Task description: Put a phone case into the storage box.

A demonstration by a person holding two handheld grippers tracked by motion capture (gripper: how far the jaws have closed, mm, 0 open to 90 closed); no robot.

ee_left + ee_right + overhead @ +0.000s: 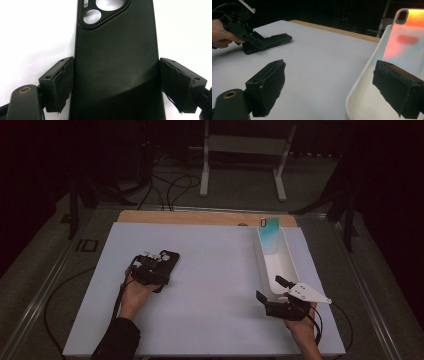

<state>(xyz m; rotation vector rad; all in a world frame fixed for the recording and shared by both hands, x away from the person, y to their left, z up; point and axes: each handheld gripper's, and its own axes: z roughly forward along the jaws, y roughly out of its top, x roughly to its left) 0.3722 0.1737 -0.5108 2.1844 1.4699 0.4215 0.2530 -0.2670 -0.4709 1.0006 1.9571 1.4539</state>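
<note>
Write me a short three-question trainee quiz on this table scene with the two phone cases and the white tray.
1. True or false: the black phone case lies between the jaws of the left gripper.
2. Where is the coloured phone case? A) flat on the table B) leaning at the far end of the white tray C) held in a hand
3. Fill in: the near wall of the white tray sits between the jaws of the ____ gripper.

Key: 1 true; 2 B; 3 right.
</note>
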